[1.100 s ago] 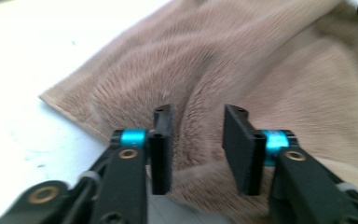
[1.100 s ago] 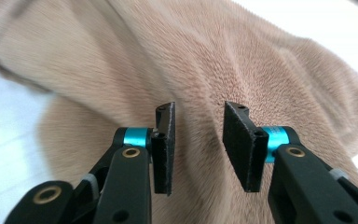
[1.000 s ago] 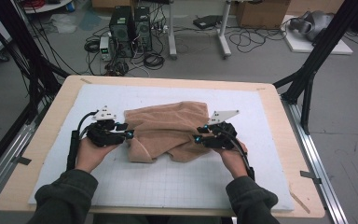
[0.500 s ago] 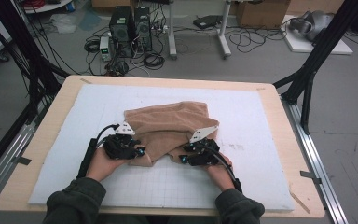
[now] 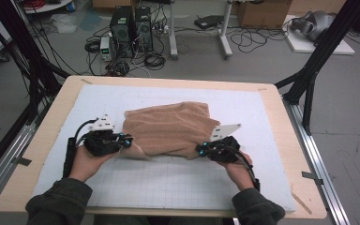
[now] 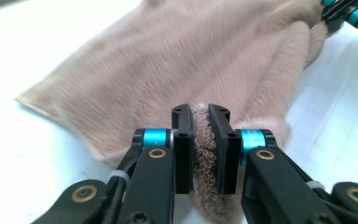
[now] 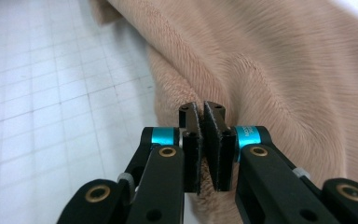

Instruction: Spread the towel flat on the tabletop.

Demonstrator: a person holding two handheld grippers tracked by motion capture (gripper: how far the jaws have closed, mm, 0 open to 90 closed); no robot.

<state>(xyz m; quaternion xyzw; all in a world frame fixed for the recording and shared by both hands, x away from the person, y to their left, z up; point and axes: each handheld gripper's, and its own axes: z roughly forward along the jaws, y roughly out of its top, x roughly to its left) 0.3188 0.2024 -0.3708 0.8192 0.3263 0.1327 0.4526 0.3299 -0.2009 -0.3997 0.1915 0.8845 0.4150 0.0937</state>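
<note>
A tan towel [image 5: 171, 129] lies loosely folded on the white grid mat [image 5: 168, 183] in the middle of the table. My left gripper [image 5: 127, 140] is at the towel's near left corner; its jaws have just been closing and now pinch a fold of the towel [image 6: 200, 154] between the pads. My right gripper [image 5: 201, 150] is at the near right corner, its jaws just closed tight on the towel's edge [image 7: 204, 140]. The right gripper's cyan-tipped jaws [image 6: 349, 11] also appear far off in the left gripper view. The towel [image 7: 279, 70] spreads beyond the right jaws.
The mat covers most of the wooden table [image 5: 281, 117], with bare grid in front of the towel. Black frame posts [image 5: 309, 79] stand at the table's right and left. Computers [image 5: 131, 23] and cables lie on the floor beyond.
Both hands went inward toward each other half a second ago and have now spread apart again to the towel's near corners. The towel lies flatter and wider.
</note>
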